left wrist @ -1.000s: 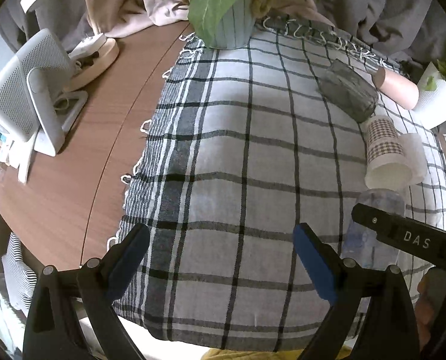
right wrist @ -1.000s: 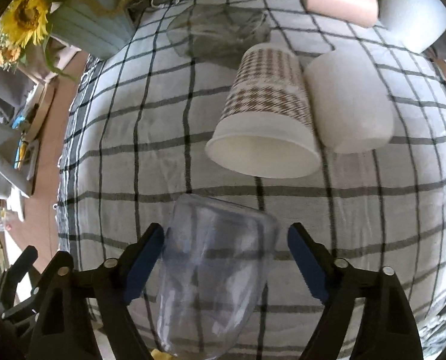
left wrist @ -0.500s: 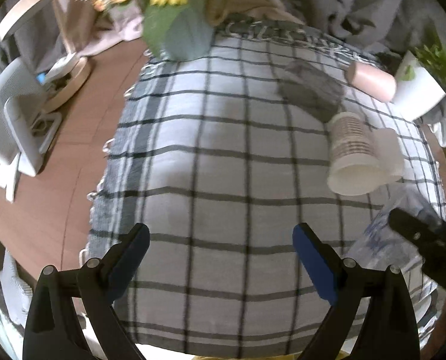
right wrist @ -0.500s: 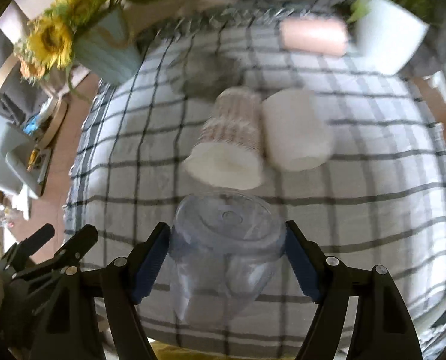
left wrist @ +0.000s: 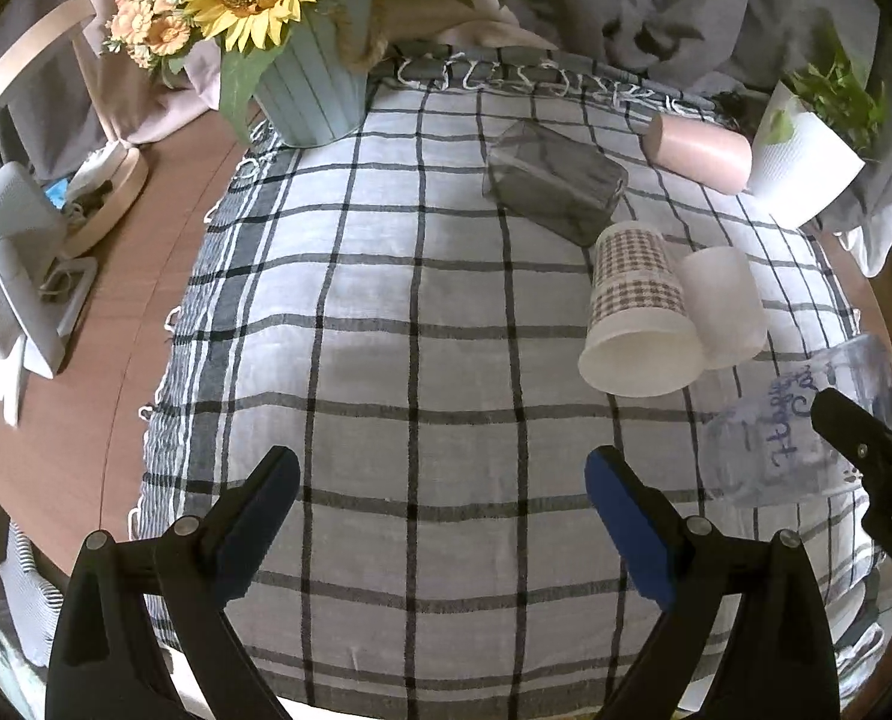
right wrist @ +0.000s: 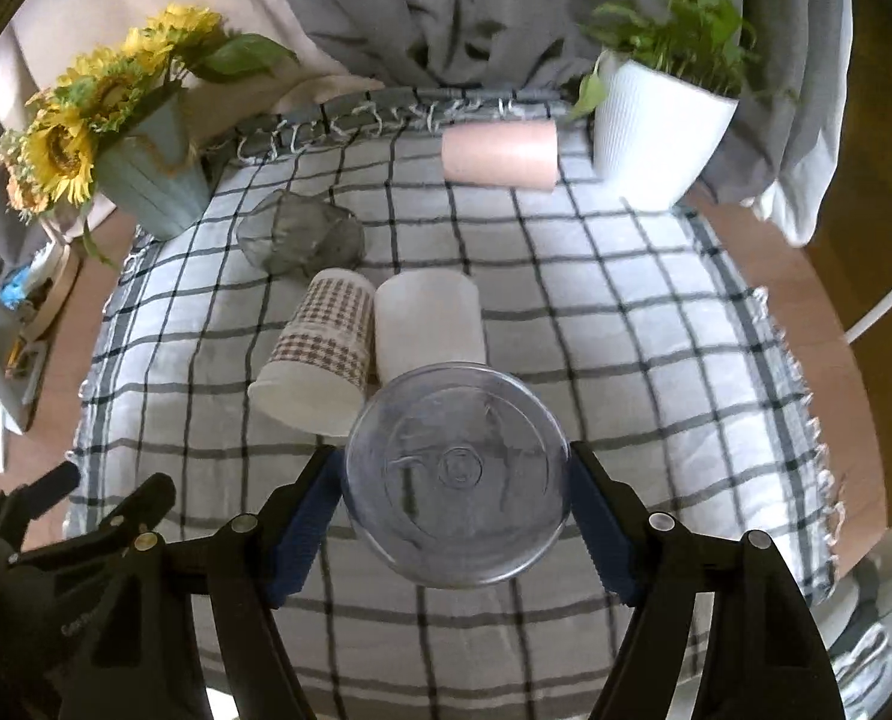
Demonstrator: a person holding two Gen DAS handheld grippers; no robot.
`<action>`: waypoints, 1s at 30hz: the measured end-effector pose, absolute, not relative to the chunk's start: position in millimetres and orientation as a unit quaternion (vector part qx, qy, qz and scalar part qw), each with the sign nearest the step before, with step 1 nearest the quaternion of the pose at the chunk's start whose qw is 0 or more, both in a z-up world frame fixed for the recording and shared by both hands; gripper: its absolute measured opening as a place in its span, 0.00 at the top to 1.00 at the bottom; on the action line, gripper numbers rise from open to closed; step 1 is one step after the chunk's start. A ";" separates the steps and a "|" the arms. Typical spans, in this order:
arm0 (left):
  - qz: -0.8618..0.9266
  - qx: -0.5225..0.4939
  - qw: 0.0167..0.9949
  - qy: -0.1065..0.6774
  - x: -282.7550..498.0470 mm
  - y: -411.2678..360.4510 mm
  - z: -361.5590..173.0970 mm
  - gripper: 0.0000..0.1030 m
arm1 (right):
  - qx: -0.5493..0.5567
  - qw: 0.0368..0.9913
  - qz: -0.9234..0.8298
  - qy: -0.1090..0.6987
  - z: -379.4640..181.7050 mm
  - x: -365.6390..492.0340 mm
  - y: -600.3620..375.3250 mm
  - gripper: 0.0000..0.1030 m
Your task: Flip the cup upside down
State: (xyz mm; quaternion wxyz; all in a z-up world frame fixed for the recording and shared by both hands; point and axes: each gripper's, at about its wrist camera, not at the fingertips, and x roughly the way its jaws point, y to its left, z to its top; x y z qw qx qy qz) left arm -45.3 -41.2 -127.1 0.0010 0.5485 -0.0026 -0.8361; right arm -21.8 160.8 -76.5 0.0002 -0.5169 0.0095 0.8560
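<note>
My right gripper (right wrist: 455,519) is shut on a clear plastic cup (right wrist: 457,474) and holds it above the checked cloth (right wrist: 626,324), its round base facing the camera. In the left wrist view the same cup (left wrist: 788,438) hangs tilted at the right edge, with blue writing on its side, between the right gripper's black fingers (left wrist: 854,438). My left gripper (left wrist: 440,516) is open and empty over the cloth's near part (left wrist: 416,312).
Lying on the cloth: a houndstooth paper cup (right wrist: 320,354), a white cup (right wrist: 431,324), a smoky glass (right wrist: 299,231) and a pink cup (right wrist: 500,156). A sunflower pot (right wrist: 146,180) and a white plant pot (right wrist: 656,132) stand at the back. A fan (left wrist: 8,264) is on the wooden table, left.
The right gripper closed on the clear cup, lifted it off the cloth and turned it so its base now faces the camera. Both grippers have pulled back and up.
</note>
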 end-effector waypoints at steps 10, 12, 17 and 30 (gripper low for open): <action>-0.834 0.551 0.020 -0.001 -39.9 -41.7 -131.2 0.05 | -0.513 0.001 0.858 -0.032 -89.5 -14.6 156.0 0.28; -0.832 0.554 0.025 0.003 -39.4 -43.4 -132.7 0.05 | -0.510 -0.001 0.859 -0.042 -90.5 -14.2 152.7 0.28; -0.831 0.555 0.036 0.007 -37.3 -47.6 -134.6 0.05 | -0.500 -0.005 0.863 -0.077 -93.2 -14.0 141.1 0.28; -0.833 0.551 0.036 0.016 -30.4 -50.9 -129.3 0.05 | -0.510 -0.005 0.859 -0.041 -89.3 -20.7 153.9 0.28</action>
